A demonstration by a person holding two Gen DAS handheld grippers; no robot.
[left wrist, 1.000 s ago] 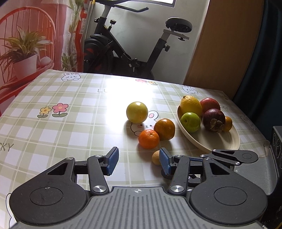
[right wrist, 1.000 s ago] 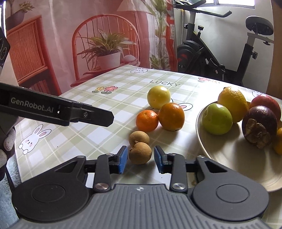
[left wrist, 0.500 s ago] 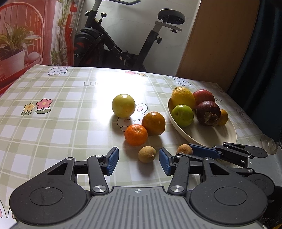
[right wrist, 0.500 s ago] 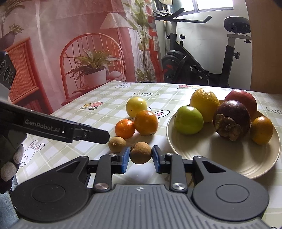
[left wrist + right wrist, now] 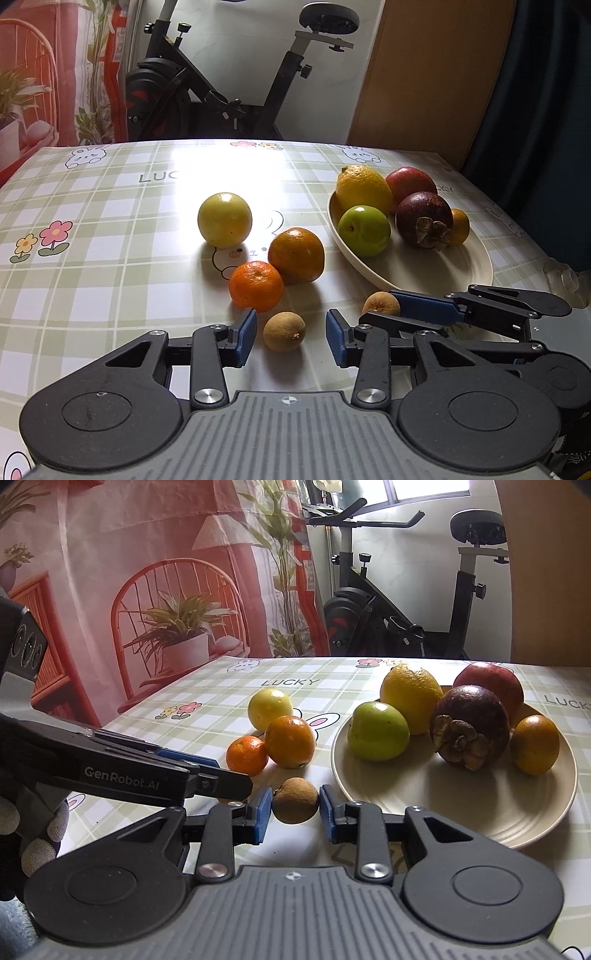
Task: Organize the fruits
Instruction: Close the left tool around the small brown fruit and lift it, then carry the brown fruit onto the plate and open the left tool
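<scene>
Green-and-white checks: the vinyl cloth on the worktop (image 5: 110, 229), printed with flowers, rabbits and the word LUCKY.
Left gripper (image 5: 290, 336): jaws wide open, holding nothing; a brown longan (image 5: 284, 331) lies on the cloth between the blue pads, nearer the left pad, with a clear gap to the right one.
Right gripper (image 5: 292, 814): jaws drawn in close on a second longan (image 5: 295, 800), a pad at each side of it; whether both pads press on it, I cannot tell. In the left wrist view this fruit (image 5: 380, 303) shows at the tip of the right gripper's blue pad, just near of the plate's rim.
Plate (image 5: 480, 808): cream, on the right of the worktop; it holds a lemon (image 5: 410, 698), a green apple (image 5: 377, 731), a red apple (image 5: 489, 683), a dark mangosteen (image 5: 466, 727) and a small orange fruit (image 5: 534, 744) at the right.
Loose fruit: a tangerine (image 5: 256, 285) just far of the left gripper's pads, touching a larger orange (image 5: 296, 254) to its right; a yellow round fruit (image 5: 224, 219) farther off, to the left.
Person: a gloved hand (image 5: 33, 827) at the left edge of the right wrist view, gripping the left gripper's body.
Background: an exercise bike (image 5: 229, 81) beyond the worktop's far edge.
</scene>
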